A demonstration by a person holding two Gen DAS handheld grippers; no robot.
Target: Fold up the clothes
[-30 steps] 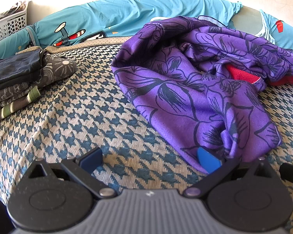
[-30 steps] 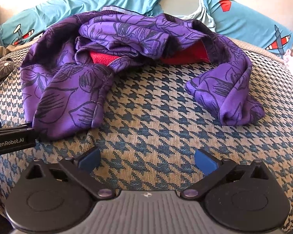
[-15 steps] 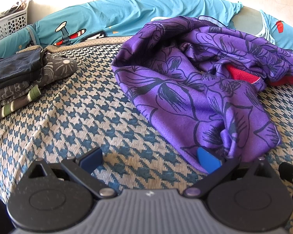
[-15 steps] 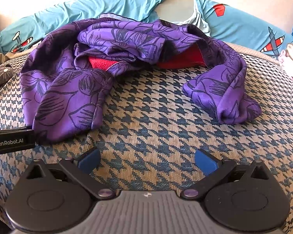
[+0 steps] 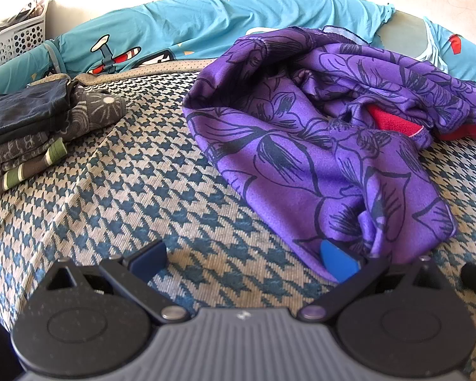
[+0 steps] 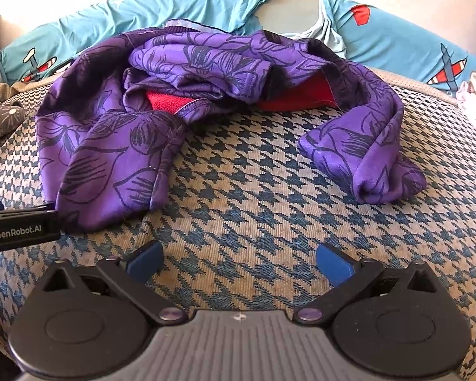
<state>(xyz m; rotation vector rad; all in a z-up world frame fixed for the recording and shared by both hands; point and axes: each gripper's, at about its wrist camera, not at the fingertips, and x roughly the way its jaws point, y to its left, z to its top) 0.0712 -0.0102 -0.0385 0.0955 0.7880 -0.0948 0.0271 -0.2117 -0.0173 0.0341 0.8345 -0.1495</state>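
Observation:
A crumpled purple garment [image 5: 301, 146] with black flower outlines and a red lining [image 5: 387, 120] lies on the houndstooth bed cover. In the right wrist view the same purple garment [image 6: 111, 146] spreads in two lobes, one to the left and one to the right. My left gripper [image 5: 242, 262] is open at the garment's near left corner, its right fingertip [image 5: 336, 262] touching the hem. My right gripper [image 6: 239, 260] is open over bare cover, a little short of the garment. The left gripper's body [image 6: 19, 230] shows at the left edge of the right wrist view.
A stack of folded dark clothes [image 5: 25, 136] lies at the left. Teal aeroplane-print bedding [image 5: 206, 28] runs along the back. A white perforated basket [image 5: 12, 38] stands at the far left. A pale cloth [image 6: 474, 101] lies at the far right.
The right gripper has drawn back and dropped slightly, so the garment sits further off in its view. The left gripper has barely moved. Both stay open.

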